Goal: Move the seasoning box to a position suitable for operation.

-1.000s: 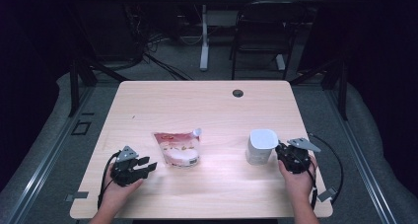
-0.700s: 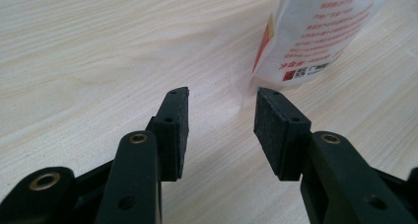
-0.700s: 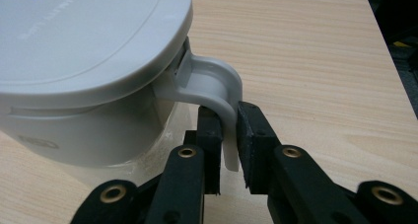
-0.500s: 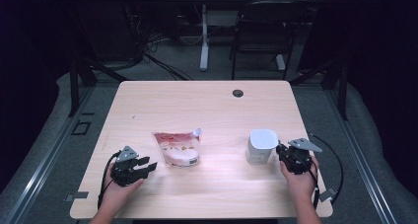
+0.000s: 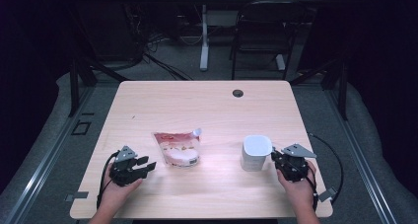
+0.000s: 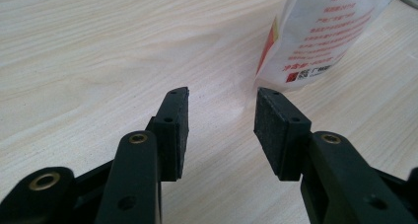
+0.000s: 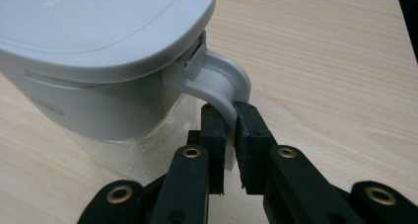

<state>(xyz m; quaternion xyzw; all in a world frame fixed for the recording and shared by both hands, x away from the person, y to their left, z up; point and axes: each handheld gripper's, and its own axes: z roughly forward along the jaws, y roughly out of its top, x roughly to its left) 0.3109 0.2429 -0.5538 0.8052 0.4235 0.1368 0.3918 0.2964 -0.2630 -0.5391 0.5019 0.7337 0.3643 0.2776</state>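
- High view: the wooden counter (image 5: 207,105) filled the middle of the frame, with a person's two hands coming in from the bottom edge.
- The left tool (image 5: 146,165) sat at the lower left of the frame, low over the counter, jaws spread wide with nothing between them; it pointed toward the pouch (image 5: 177,147), which lay flat just right of it near the centre, not touching.
- The right tool (image 5: 274,157) sat at the lower right, its tips against the right side of the white lidded jug (image 5: 256,152), which stood upright just right of centre, well apart from the pouch.
- Left gripper view: the left tool (image 6: 222,103) showed bare wood between its pads; the pouch (image 6: 320,36), white with red print, lay at the upper right, just beyond the right-hand jaw.
- Right gripper view: the right tool (image 7: 230,116) had just been closing, and its pads now pinched the jug's handle (image 7: 224,83) from both sides. The jug (image 7: 98,61) filled the upper left, its grey-white lid (image 7: 103,21) on and its lower body translucent.
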